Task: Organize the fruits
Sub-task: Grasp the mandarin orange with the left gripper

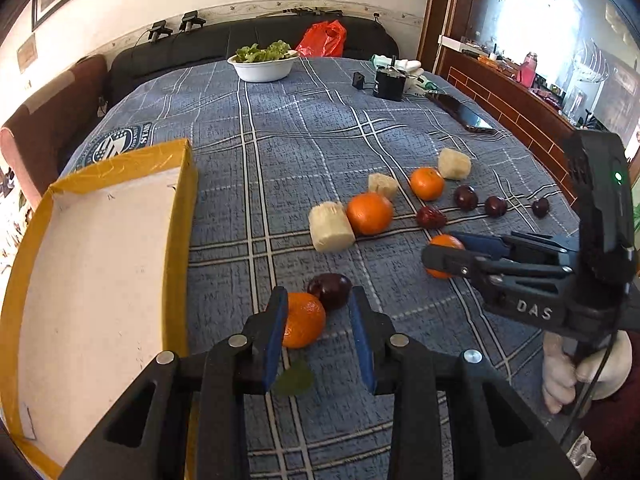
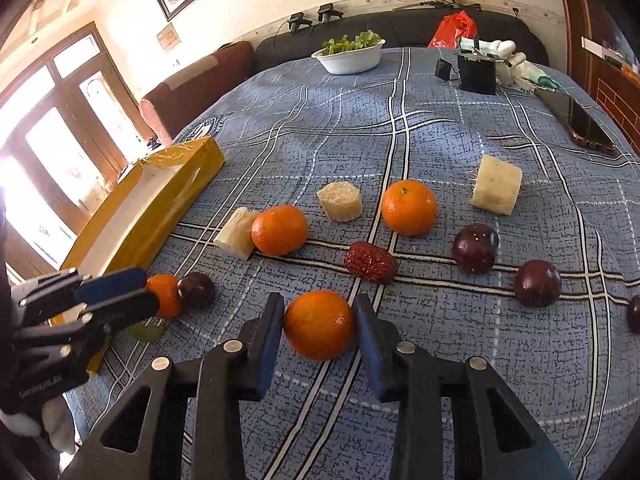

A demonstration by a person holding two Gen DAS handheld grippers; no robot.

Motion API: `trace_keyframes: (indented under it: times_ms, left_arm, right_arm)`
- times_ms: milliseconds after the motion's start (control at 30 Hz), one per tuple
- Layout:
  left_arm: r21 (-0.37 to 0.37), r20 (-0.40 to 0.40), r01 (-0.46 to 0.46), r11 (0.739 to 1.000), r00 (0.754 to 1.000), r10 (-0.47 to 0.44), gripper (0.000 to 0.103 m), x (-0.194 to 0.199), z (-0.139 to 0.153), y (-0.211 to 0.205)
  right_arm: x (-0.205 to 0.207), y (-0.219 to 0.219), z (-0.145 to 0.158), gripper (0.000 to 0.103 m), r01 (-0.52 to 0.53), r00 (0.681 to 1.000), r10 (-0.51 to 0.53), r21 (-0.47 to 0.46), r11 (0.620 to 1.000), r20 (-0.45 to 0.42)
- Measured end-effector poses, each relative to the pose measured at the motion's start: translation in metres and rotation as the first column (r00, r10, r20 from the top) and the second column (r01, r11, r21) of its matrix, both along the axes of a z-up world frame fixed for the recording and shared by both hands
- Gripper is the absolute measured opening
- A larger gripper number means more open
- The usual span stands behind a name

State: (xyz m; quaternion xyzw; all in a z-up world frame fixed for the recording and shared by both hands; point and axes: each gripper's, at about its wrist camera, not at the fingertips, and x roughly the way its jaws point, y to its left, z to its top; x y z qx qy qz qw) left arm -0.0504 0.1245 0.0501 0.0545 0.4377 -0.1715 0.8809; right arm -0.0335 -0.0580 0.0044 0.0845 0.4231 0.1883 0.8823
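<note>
The left gripper (image 1: 318, 330) is hanging low over the blue plaid cloth (image 1: 280, 168) with its jaws spread apart; its left pad (image 1: 276, 336) is lying against the side of an orange (image 1: 306, 320), while the right pad is standing clear of the fruit, so nothing is being clamped. A dark plum (image 1: 331, 289) is sitting just behind that orange, touching it, and a green leaf (image 1: 294, 378) is lying on the cloth under the jaws. The yellow box (image 1: 96, 280) is standing just to the left of this gripper, its white inside showing. The right gripper (image 2: 319, 326) is reaching around a second orange (image 2: 319, 325), its jaws wide and both blue pads (image 2: 370, 344) sitting right at the fruit's sides; whether they are pressing it I cannot tell. In the left view this gripper is coming in from the right with that orange between its fingers. Further out on the cloth, two more oranges (image 2: 409, 207) are lying among three pale sugarcane chunks (image 2: 496, 185), one chunk touching the nearer orange, with a wrinkled red date (image 2: 371, 262) between them and the right gripper, and more plums (image 2: 475, 248) trailing off to the right. A white bowl of greens (image 2: 352, 56) is sitting at the far edge, well apart from the fruit.
</note>
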Motion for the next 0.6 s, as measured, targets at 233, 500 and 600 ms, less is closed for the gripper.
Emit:
trace_keyframes:
  times_ms: [233,500,600]
  left_arm:
    - [0.049,-0.015,0.000,0.999,1.000,0.001,0.049,0.005,-0.007,0.010]
    - [0.115,-0.058,0.087,0.990,0.995,-0.081,0.050,0.004,-0.026,-0.013]
    - [0.125,-0.065,0.072,0.990,0.996,-0.065,0.036,0.002,-0.030,-0.012]
  right_arm:
    - [0.001,0.000,-0.001,0.039,0.001,1.000,-0.001,0.007,1.000,-0.002]
    - [0.003,-0.002,-0.001,0.039,-0.002,1.000,0.002,0.018,1.000,-0.009]
    - [0.003,-0.002,-0.001,0.039,-0.004,1.000,0.004,0.021,1.000,-0.010]
